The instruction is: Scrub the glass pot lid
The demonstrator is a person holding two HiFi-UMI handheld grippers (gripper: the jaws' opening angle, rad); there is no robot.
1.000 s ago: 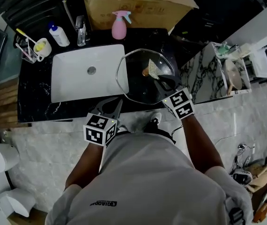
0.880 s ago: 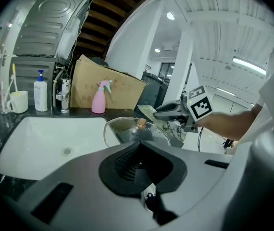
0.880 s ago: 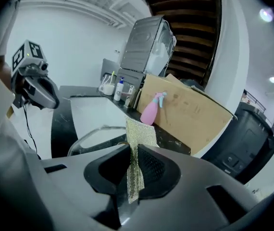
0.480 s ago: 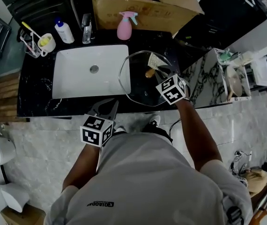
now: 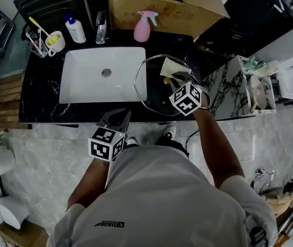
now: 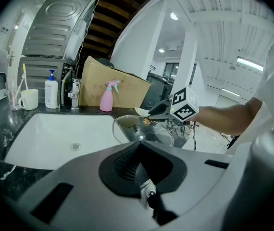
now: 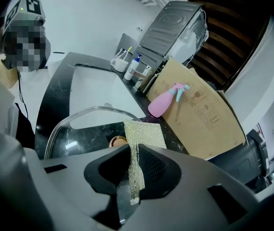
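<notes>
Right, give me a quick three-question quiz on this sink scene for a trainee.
1. True or false: the left gripper holds the lid.
2. What is the right gripper shut on? A a spoon; B a scrubbing cloth; C a knife.
3. Fill in: in the head view, the lid lies on the counter to the ___ of the sink.
Key: 1 false, its jaws are shut on nothing; 2 B; 3 right.

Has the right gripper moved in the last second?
Yes. The right gripper, shut on the sponge, has slid over the lid towards the pink bottle.
</notes>
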